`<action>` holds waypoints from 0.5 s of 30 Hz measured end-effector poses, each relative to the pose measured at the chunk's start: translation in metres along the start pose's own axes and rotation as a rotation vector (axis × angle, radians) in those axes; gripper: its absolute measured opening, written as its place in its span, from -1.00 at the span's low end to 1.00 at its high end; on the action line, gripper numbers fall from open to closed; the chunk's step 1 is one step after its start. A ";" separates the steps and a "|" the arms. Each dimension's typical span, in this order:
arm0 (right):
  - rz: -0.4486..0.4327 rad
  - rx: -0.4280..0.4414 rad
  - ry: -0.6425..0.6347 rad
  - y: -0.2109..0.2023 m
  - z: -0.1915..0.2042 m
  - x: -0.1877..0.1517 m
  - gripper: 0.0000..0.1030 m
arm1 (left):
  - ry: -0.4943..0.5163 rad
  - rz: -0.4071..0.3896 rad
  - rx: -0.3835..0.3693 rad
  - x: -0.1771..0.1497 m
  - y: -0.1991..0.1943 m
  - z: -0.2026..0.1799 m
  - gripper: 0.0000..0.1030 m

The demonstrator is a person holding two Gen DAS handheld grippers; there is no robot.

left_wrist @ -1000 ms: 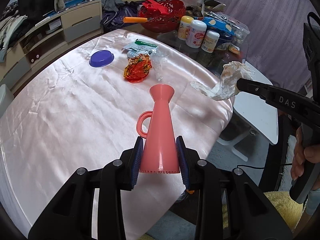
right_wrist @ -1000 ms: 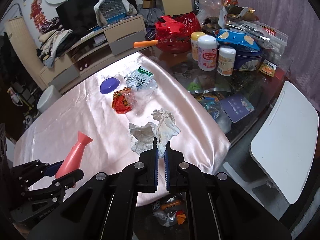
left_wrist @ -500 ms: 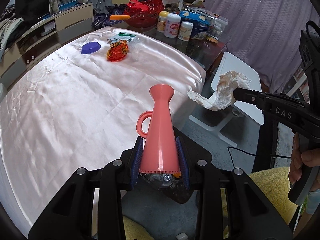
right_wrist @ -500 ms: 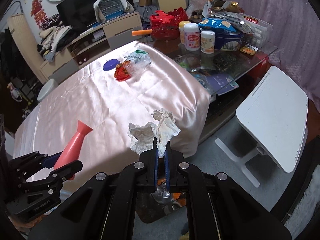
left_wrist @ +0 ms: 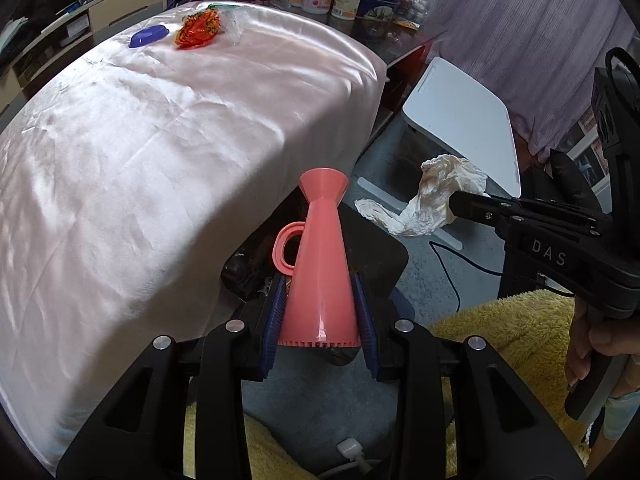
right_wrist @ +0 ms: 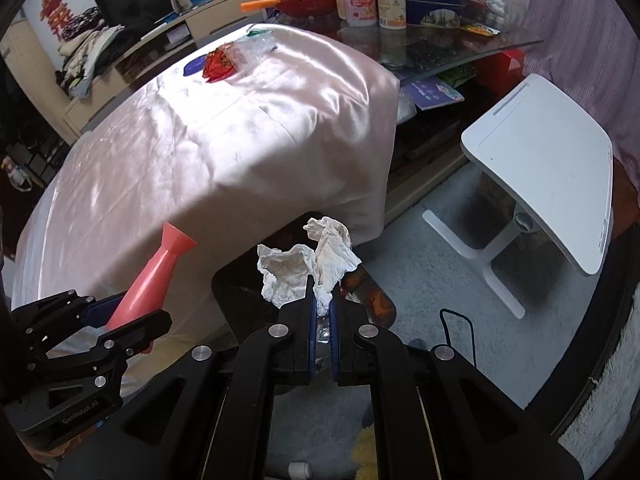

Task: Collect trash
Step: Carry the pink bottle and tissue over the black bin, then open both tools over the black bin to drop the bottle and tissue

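Left gripper (left_wrist: 319, 322) clamped on coral funnel-shaped jug (left_wrist: 320, 260), right gripper (right_wrist: 323, 312) pinching crumpled white tissue (right_wrist: 308, 266), both past the corner of the pink-draped table (left_wrist: 160, 128), above a dark bin (right_wrist: 240, 280) on the floor, orange wrapper (left_wrist: 199, 30) near the table's far edge.

Coral-pink funnel (left_wrist: 320, 264); white tissue (right_wrist: 308, 268); perhaps stained

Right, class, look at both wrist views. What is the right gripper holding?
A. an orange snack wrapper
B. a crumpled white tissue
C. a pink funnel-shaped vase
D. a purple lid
B: the right gripper is shut on the crumpled white tissue, while the pink vase sits in the left gripper, and the orange wrapper and purple lid lie on the table.
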State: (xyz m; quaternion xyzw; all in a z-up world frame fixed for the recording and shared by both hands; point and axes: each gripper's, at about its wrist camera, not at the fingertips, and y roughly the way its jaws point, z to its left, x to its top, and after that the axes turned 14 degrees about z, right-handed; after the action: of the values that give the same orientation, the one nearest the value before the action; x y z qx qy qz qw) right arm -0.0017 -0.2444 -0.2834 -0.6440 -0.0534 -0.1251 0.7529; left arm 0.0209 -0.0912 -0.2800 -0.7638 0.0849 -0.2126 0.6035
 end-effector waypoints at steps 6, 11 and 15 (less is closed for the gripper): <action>0.054 0.006 -0.004 0.019 0.001 0.000 -0.87 | -0.011 0.061 -0.014 0.004 0.027 0.002 -0.37; 0.082 0.012 -0.013 0.031 0.005 0.007 -0.86 | -0.004 0.097 -0.020 0.012 0.042 0.002 -0.37; 0.098 0.014 -0.013 0.037 0.006 0.014 -0.83 | 0.003 0.116 -0.024 0.018 0.049 0.003 -0.37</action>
State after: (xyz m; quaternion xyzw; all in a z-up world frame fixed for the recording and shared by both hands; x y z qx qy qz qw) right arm 0.0220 -0.2348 -0.3143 -0.6413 -0.0275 -0.0837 0.7622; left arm 0.0447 -0.1083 -0.3235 -0.7643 0.1324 -0.1776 0.6056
